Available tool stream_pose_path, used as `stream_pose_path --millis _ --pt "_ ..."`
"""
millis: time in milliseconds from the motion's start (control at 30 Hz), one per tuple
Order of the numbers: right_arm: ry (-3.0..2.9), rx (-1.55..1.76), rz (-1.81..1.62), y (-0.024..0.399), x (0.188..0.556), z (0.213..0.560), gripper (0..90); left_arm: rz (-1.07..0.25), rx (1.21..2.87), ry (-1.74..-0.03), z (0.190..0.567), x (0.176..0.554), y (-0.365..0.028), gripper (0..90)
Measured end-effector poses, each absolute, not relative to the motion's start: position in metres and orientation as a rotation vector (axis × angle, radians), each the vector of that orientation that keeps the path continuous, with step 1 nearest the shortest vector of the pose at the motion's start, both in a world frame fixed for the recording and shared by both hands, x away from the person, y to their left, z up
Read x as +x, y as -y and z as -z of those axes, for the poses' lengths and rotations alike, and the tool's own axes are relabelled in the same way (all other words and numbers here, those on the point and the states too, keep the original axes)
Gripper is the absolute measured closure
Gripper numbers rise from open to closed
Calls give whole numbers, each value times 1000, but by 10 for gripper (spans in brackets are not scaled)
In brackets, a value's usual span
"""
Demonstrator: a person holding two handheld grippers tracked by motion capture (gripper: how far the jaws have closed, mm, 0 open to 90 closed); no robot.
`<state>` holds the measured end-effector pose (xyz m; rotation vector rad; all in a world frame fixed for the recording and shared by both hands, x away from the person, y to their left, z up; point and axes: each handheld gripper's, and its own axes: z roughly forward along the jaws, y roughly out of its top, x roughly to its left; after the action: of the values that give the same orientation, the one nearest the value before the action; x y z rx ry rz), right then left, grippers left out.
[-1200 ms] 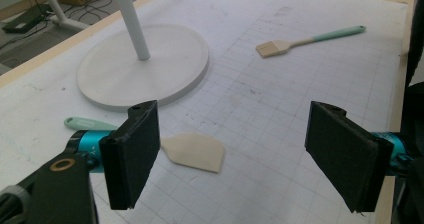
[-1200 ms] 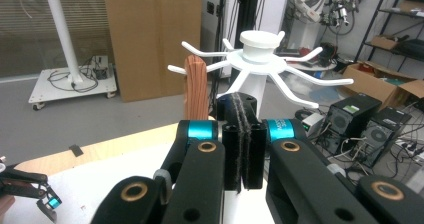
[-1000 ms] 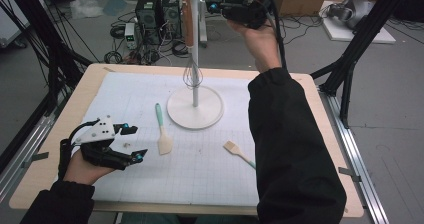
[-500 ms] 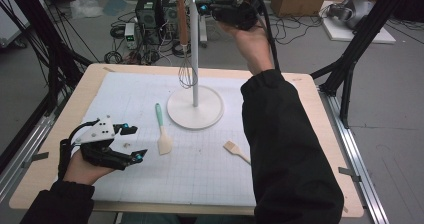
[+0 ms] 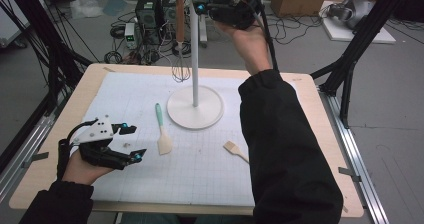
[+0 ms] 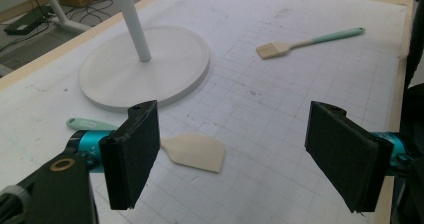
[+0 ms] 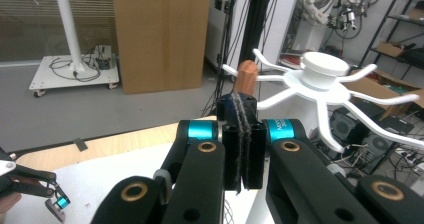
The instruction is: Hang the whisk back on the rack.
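Observation:
A whisk (image 5: 179,36) with a brown handle hangs upright beside the pole of the white hook stand (image 5: 194,106). My right gripper (image 5: 202,6) is raised level at the stand's top, just right of the handle. Its jaws are shut, pad against pad. In the right gripper view the handle's top (image 7: 246,76) rises just beyond the right gripper (image 7: 243,109), among the white hooks (image 7: 320,79). My left gripper (image 5: 135,142) rests open at the front left. A teal-handled spatula (image 5: 161,129) lies ahead of it, its blade (image 6: 195,151) beyond the left gripper (image 6: 240,154).
A small brush (image 5: 234,150) lies right of the stand's base, its handle hidden under the right sleeve; the left gripper view shows the brush (image 6: 305,41) whole. The white gridded mat (image 5: 125,99) covers the wooden table. Cables and boxes lie on the floor behind.
The right gripper has moved left toward the top of the stand and closer to the whisk's handle. The whisk has swung from a slight tilt to upright. The left hand stayed still.

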<state>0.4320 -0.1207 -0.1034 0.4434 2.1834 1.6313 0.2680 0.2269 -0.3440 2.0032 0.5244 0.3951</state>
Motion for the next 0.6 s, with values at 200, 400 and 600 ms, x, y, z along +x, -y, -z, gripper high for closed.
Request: stream_pose_path --millis 200,400,600 --pt "-2164 466 -1635 128 435 103 896 -399 2004 -524 343 268 -227 224" --pt "-2170 486 -1613 122 437 105 896 -395 2002 -523 344 268 -227 225" --pt "-2175 473 -1611 112 437 105 896 -394 1999 -524 344 268 -228 225"
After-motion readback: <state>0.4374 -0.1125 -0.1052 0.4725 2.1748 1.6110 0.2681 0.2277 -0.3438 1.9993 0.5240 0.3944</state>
